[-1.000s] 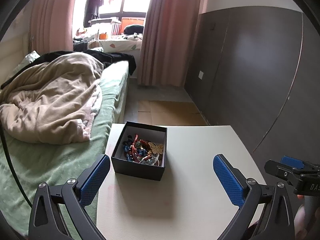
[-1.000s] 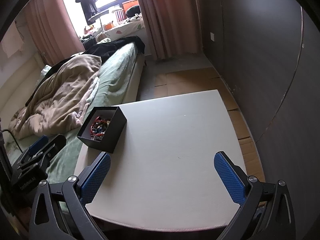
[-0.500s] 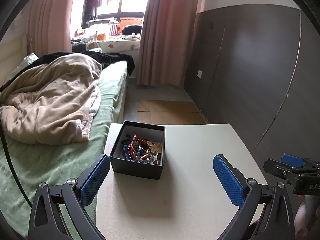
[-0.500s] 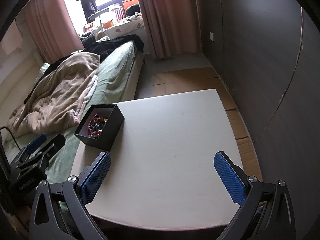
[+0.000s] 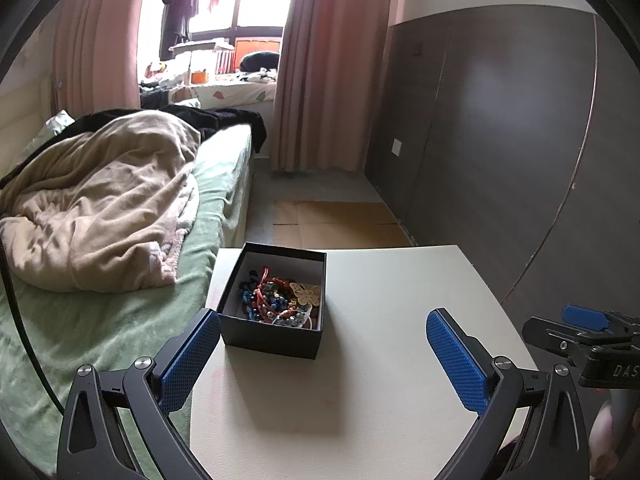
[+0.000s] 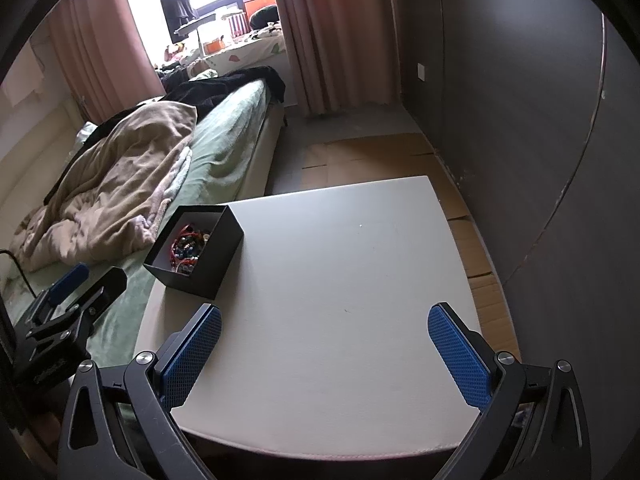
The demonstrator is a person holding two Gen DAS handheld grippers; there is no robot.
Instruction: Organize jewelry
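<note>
Two claws hang over a pale worktop [image 6: 340, 280], both spread wide with nothing between their blue pads. The left claw [image 5: 324, 356] points at a black box [image 5: 276, 330] that sits on the worktop's left side, near the far corner and close to the edge by the bed [image 5: 120, 320]. Its left pad [image 5: 190, 360] is just beside the box's near left corner; whether they touch cannot be told. The box is open on top, and a tangle of jewelry [image 5: 276, 296] lies in it: red cords, blue and dark beads, and a pale butterfly piece [image 5: 306, 294] toward the right wall.

The right claw [image 6: 326, 356] is over the near part of the worktop, well apart from the box, which shows ahead and to its left. Bare surface lies under it.

A beige blanket [image 5: 100, 208] is heaped on the green bed, with dark clothes behind it. Pink curtains [image 5: 328, 72] flank a bright window, a dark panelled wall [image 5: 500, 128] runs along the right, and flattened cardboard [image 5: 336, 228] lies on the floor beyond the worktop.
</note>
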